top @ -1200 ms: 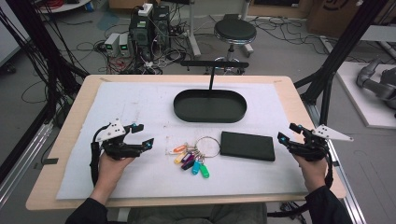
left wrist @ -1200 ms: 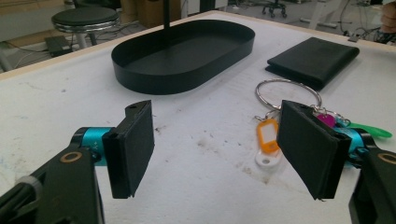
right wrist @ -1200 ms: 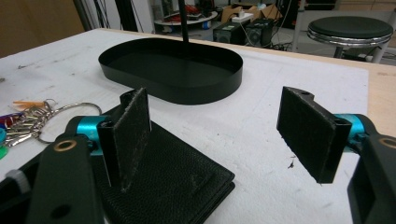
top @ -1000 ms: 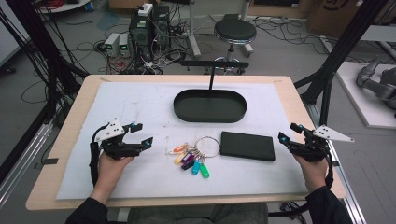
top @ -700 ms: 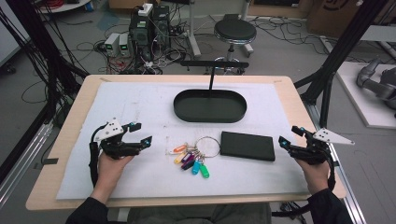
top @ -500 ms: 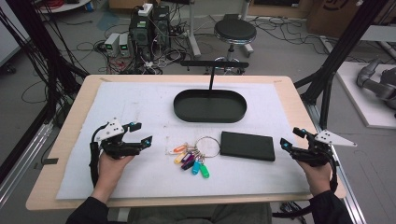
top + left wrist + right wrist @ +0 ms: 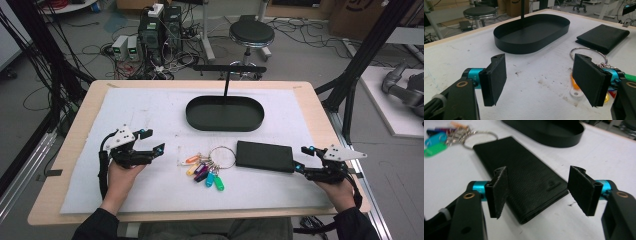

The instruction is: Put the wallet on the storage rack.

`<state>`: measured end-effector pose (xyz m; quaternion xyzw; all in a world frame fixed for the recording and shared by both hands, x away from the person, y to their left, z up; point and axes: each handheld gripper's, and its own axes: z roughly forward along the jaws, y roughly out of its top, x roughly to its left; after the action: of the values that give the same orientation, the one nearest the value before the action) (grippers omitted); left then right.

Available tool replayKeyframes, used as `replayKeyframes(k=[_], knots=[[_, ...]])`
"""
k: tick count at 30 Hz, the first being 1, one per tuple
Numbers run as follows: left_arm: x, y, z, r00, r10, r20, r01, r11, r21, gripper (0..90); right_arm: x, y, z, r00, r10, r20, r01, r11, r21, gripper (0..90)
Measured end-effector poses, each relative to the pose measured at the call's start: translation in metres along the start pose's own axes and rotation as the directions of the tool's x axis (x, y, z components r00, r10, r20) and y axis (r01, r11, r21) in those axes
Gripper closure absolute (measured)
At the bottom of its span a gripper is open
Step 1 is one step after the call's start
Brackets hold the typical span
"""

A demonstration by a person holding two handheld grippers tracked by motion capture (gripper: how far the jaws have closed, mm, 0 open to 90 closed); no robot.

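The jaws of the right gripper [image 7: 537, 192] are seen apart, having just been closing a little, with nothing pressed between them; the near end of the black wallet [image 7: 524, 180] lies on the white mat [image 7: 150, 110] just ahead. The left gripper [image 7: 541, 77] is held with jaws wide apart over bare mat, the key ring [image 7: 207, 167] near its right jaw. The black oval tray [image 7: 225, 114] is set farther back.
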<state>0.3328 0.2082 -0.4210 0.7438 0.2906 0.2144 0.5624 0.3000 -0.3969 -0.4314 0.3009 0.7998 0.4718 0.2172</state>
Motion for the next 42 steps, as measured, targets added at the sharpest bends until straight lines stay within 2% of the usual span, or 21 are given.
replayKeyframes(k=[3,4,5,7,14,17,18,22,25,28,31,32,33,34,35,36,37,39,40,41,42], knots=[[0.000,0.000,0.000,1.0000,-0.002,0.006,0.002,1.0000,0.003,27.7,0.005,0.000,0.007,0.9975,-0.064,-0.030,0.065,0.997,0.045,39.2],[0.000,0.000,0.000,1.0000,-0.002,0.006,0.002,1.0000,0.003,27.7,0.005,0.000,0.007,0.9975,-0.064,-0.030,0.065,0.997,0.045,39.2],[0.000,0.000,0.000,1.0000,-0.001,0.006,0.001,1.0000,0.003,27.7,0.009,0.000,0.011,0.9940,-0.101,-0.044,0.104,0.992,0.075,42.0],[0.000,0.000,0.000,1.0000,0.000,0.008,0.000,1.0000,0.005,27.7,0.012,0.000,0.015,0.9901,-0.130,-0.053,0.135,0.986,0.102,42.8],[-0.001,0.000,-0.001,0.9999,-0.003,0.013,0.002,0.9999,0.010,27.7,0.013,-0.003,0.020,0.9836,-0.167,-0.067,0.176,0.973,0.148,44.6],[-0.001,0.000,0.000,0.9998,-0.005,0.019,0.004,0.9999,0.016,27.7,0.014,-0.005,0.023,0.9779,-0.196,-0.073,0.206,0.961,0.187,46.1],[-0.001,0.000,0.000,0.9998,-0.005,0.019,0.004,0.9999,0.016,27.7,0.016,-0.006,0.023,0.9743,-0.215,-0.066,0.224,0.955,0.197,46.5],[-0.001,0.000,0.000,0.9998,-0.006,0.019,0.006,0.9998,0.019,27.7,0.018,-0.008,0.023,0.9637,-0.263,-0.049,0.267,0.942,0.204,50.8],[-0.001,-0.001,0.001,0.9997,-0.011,0.023,0.011,0.9997,0.020,27.7,0.022,-0.009,0.025,0.9472,-0.320,-0.027,0.318,0.923,0.216,50.6],[-0.001,-0.001,0.001,0.9996,-0.016,0.023,0.015,0.9997,0.017,27.7,0.024,-0.010,0.025,0.9368,-0.350,-0.014,0.344,0.913,0.220,54.8],[-0.002,-0.001,0.002,0.9995,-0.016,0.026,0.016,0.9997,0.019,27.7,0.023,-0.009,0.025,0.9350,-0.354,-0.016,0.349,0.911,0.220,57.9],[-0.002,0.000,0.002,0.9995,-0.017,0.027,0.016,0.9997,0.019,27.7,0.024,-0.009,0.025,0.9326,-0.360,-0.020,0.356,0.909,0.219,62.9],[-0.002,0.000,0.002,0.9994,-0.019,0.028,0.019,0.9997,0.014,27.7,0.024,-0.008,0.024,0.9338,-0.357,-0.024,0.353,0.909,0.220,66.9],[-0.002,0.000,0.002,0.9994,-0.019,0.028,0.019,0.9997,0.014,27.8,0.024,-0.008,0.024,0.9338,-0.357,-0.024,0.353,0.909,0.220,66.9],[-0.003,0.000,0.002,0.9993,-0.024,0.029,0.024,0.9997,0.011,27.7,0.025,-0.006,0.023,0.9318,-0.362,-0.027,0.359,0.909,0.212,72.5],[-0.003,0.000,0.002,0.9993,-0.024,0.029,0.024,0.9997,0.011,27.7,0.025,-0.006,0.023,0.9318,-0.362,-0.027,0.359,0.909,0.212,72.5],[-0.003,0.000,0.002,0.9992,-0.027,0.030,0.027,0.9996,0.008,27.7,0.024,-0.004,0.023,0.9349,-0.353,-0.037,0.353,0.911,0.213,76.5],[-0.004,0.001,0.003,0.9992,-0.022,0.033,0.022,0.9997,0.008,27.7,0.023,-0.002,0.022,0.9405,-0.337,-0.041,0.338,0.918,0.208,77.6],[-0.004,0.001,0.003,0.9992,-0.022,0.033,0.022,0.9997,0.008,27.7,0.023,-0.002,0.022,0.9405,-0.337,-0.041,0.338,0.918,0.208,77.6],[-0.006,0.001,0.004,0.9991,-0.017,0.039,0.017,0.9998,0.010,27.7,0.023,0.000,0.022,0.9469,-0.318,-0.045,0.321,0.927,0.194,79.0],[-0.006,0.001,0.004,0.9991,-0.017,0.039,0.017,0.9998,0.010,27.7,0.023,0.000,0.022,0.9469,-0.318,-0.045,0.321,0.927,0.194,79.0]])
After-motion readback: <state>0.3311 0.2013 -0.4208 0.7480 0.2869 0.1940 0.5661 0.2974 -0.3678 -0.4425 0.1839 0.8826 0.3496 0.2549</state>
